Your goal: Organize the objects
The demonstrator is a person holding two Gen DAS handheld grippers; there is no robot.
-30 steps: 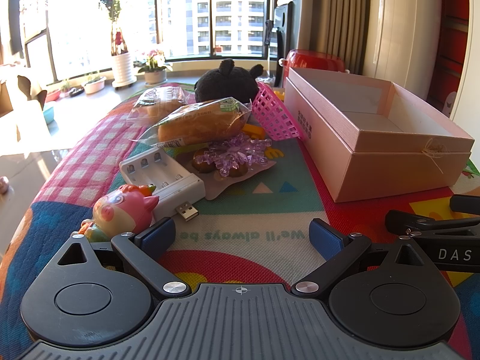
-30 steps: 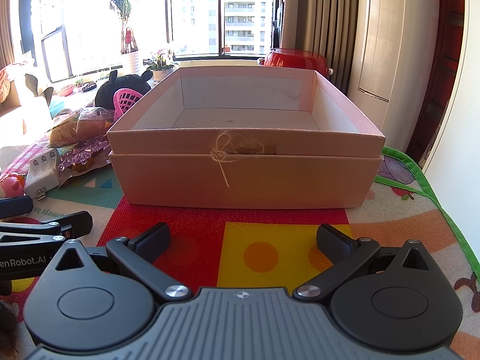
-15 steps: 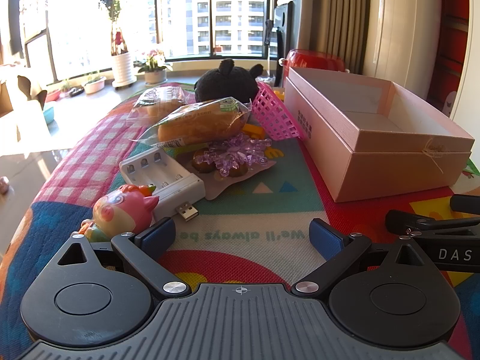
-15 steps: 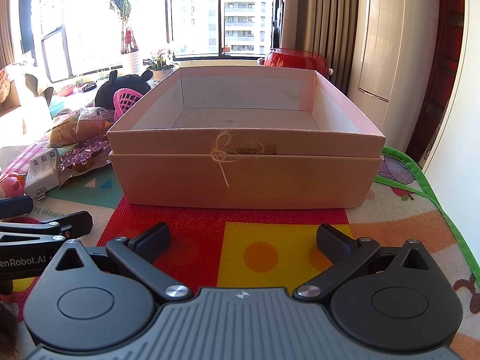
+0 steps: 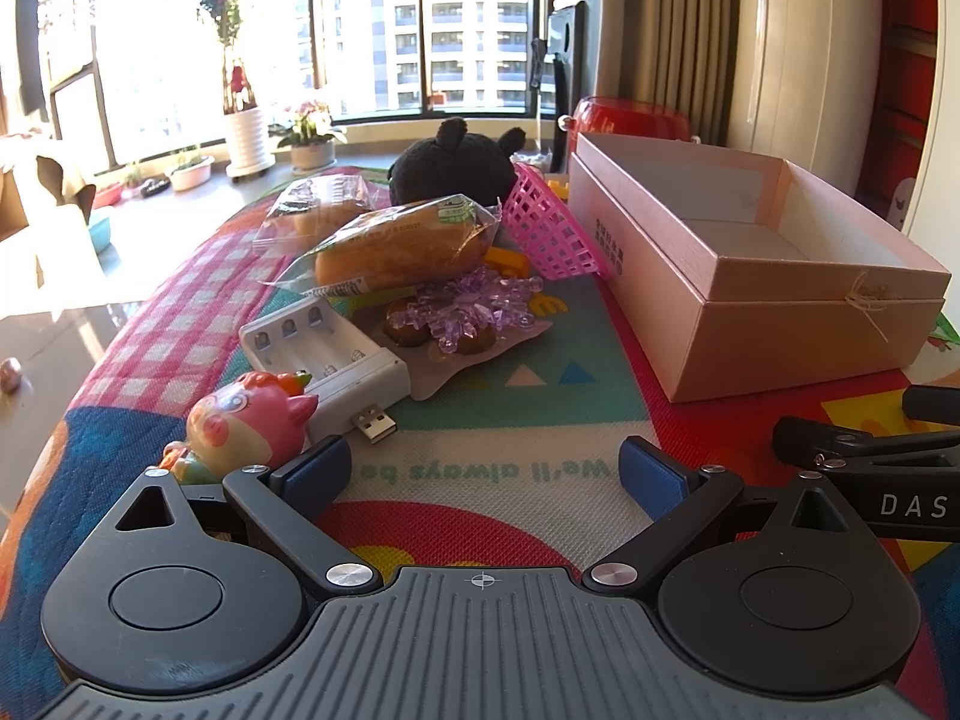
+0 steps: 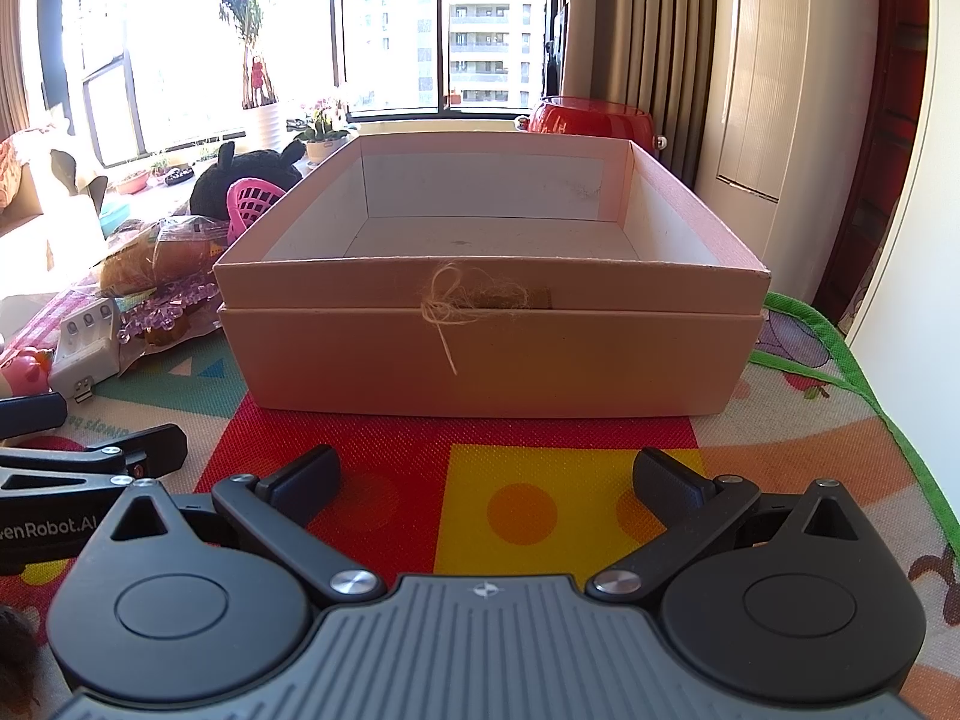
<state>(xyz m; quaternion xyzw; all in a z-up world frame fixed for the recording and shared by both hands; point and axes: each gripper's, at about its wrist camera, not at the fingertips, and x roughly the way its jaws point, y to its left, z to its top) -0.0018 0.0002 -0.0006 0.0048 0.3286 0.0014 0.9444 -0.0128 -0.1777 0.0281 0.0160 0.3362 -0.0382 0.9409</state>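
Clutter heaped at far left of the counter (image 5: 150,324), apparently gathered for sorting: pink pig toy (image 5: 252,423) lying just beside left claw (image 5: 486,471), touching white battery charger (image 5: 327,357) with USB plug pointing toward the camera. Behind these, wrapped bread (image 5: 402,249) stacked over purple crystal piece (image 5: 474,306), second bread pack (image 5: 318,210) further back, black plush (image 5: 453,171) and tipped pink basket (image 5: 552,228) leaning near the box wall. Left claw spread wide, holding nothing, hovering low over the playmat (image 5: 480,420), aimed between toy and box, probably poised for a first pick. Moving rightward, pink box (image 6: 486,348) sitting open and empty, nested in its lid, twine bow (image 6: 447,300) on the near wall; likely the destination, placed within reach of both tools. Right claw (image 6: 486,477) likewise spread apart and empty, squared up in front of the box. Red pot (image 6: 591,117) beyond, against the curtain. Nothing packed yet, judging by the bare box floor.
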